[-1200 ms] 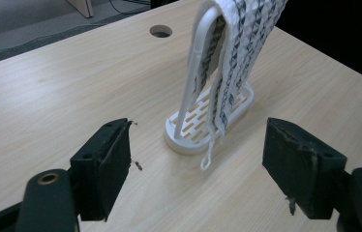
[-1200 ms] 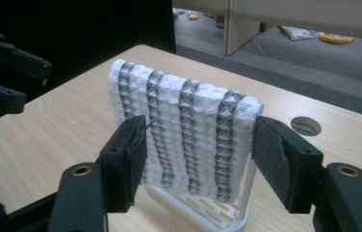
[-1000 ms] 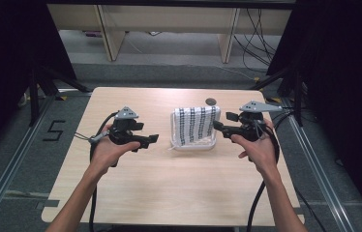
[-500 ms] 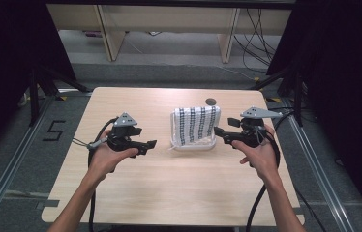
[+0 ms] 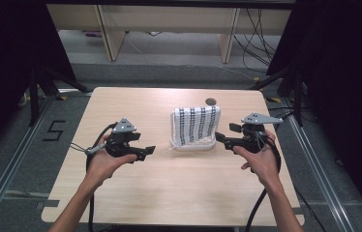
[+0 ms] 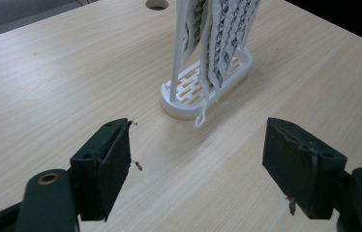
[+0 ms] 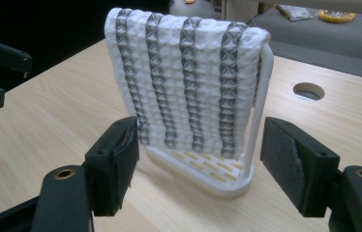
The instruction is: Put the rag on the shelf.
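Wooden table (image 5: 169, 193), floor marked "5" (image 5: 54, 130); striped towel (image 5: 196, 124) on white rack (image 5: 193, 144); left gripper (image 5: 146, 151), right gripper (image 5: 219, 138) fingers wide, empty.

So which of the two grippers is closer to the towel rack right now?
The right gripper: its open jaws sit just beside the white rack with the striped towel, while the left gripper stands farther off.

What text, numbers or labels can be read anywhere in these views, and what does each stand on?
"5": a dark figure marked on the grey floor, left of the table in the high view.
Nothing readable on the towel, which bears only dark woven stripes, nor on its white rack, the left gripper or the right gripper.
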The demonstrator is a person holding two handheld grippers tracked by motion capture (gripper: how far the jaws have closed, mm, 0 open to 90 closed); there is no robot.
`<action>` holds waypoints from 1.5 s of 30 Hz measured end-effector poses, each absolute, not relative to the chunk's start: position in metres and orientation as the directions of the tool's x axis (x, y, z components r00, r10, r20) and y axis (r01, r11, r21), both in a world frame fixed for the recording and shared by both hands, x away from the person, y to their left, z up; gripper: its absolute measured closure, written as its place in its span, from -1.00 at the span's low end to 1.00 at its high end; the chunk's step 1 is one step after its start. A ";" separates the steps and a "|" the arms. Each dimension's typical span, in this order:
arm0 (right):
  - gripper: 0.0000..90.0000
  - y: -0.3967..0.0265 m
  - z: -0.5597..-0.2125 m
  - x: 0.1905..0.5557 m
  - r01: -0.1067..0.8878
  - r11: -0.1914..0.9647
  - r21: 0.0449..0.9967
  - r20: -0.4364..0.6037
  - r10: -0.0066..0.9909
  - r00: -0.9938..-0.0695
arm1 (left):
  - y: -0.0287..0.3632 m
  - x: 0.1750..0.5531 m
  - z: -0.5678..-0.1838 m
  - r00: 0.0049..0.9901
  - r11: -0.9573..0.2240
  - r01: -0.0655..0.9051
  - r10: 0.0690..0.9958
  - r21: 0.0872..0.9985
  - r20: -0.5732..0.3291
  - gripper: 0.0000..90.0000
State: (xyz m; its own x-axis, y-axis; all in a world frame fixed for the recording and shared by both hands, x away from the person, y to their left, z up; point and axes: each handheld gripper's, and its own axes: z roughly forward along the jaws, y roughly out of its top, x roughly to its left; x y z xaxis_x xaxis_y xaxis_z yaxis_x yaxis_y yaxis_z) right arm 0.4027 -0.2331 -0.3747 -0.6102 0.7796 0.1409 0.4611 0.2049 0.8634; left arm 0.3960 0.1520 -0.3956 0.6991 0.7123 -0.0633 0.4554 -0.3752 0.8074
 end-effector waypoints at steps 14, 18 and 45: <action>-0.33 -0.235 -0.397 0.384 0.494 0.226 0.839 0.155 0.773 -0.616 | 0.155 0.372 -0.414 0.722 -0.409 0.458 0.689 0.789 -0.061 -0.48; -0.33 -0.239 -0.402 0.382 0.489 0.236 0.840 0.140 0.776 -0.616 | 0.158 0.368 -0.418 0.718 -0.405 0.457 0.693 0.792 -0.060 -0.48; -0.34 -0.222 -0.430 0.345 0.496 0.306 0.813 0.136 0.728 -0.672 | 0.153 0.334 -0.449 0.750 -0.450 0.445 0.659 0.775 -0.048 -0.48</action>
State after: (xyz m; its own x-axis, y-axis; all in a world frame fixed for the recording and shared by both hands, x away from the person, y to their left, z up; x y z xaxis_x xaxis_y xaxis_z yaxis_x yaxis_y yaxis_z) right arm 0.3448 -0.2223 -0.4299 -0.6724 0.7275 0.1361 0.4955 0.3059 0.8129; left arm 0.3336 0.1529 -0.4492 0.7503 0.6594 -0.0477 0.4446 -0.4499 0.7746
